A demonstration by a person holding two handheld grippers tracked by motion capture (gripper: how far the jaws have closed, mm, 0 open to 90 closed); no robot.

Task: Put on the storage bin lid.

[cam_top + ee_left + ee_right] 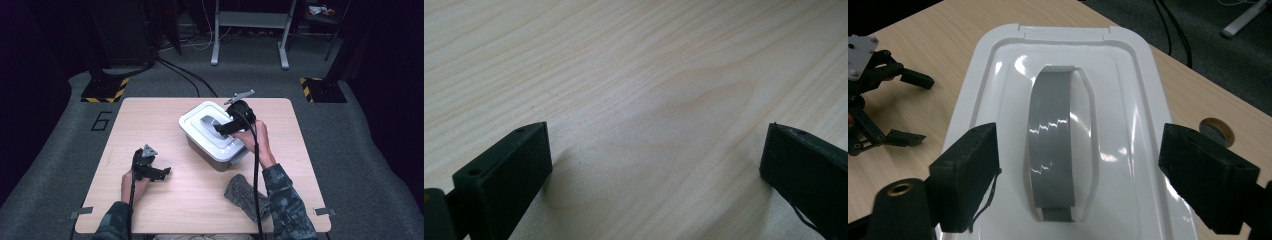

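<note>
White lidded box [215, 134] sits mid-frame in the high view, slightly right of centre on the table [165, 200], turned at an angle. Lid [998, 65] is on, grey handle [1055, 145] lies in the recess down the middle of it.

Right gripper [223, 128] hovers over the lid, fingers [968, 175] spread wide on either side of the handle, nothing clamped, no contact with the handle that I can see. Left gripper [164, 171] rests lower left on bare table, fingers [506, 175] released and holding nothing.

Risks from here:
- Handle looks glossy and lies low in the recess; a shallow pinch could slip off, or the fingers could hit the lid ridge before closing.
- Fingers sit a bit off the handle line in the right gripper view; closing skewed may twist the lid rather than lift it.
- Left gripper is well apart from the box, so nothing braces it. If the lid is snug, pulling up likely drags or tips the whole box.
- Grey cloth [243, 196] at lower right sits just beside the right forearm; the sleeve or cable could snag it.
</note>
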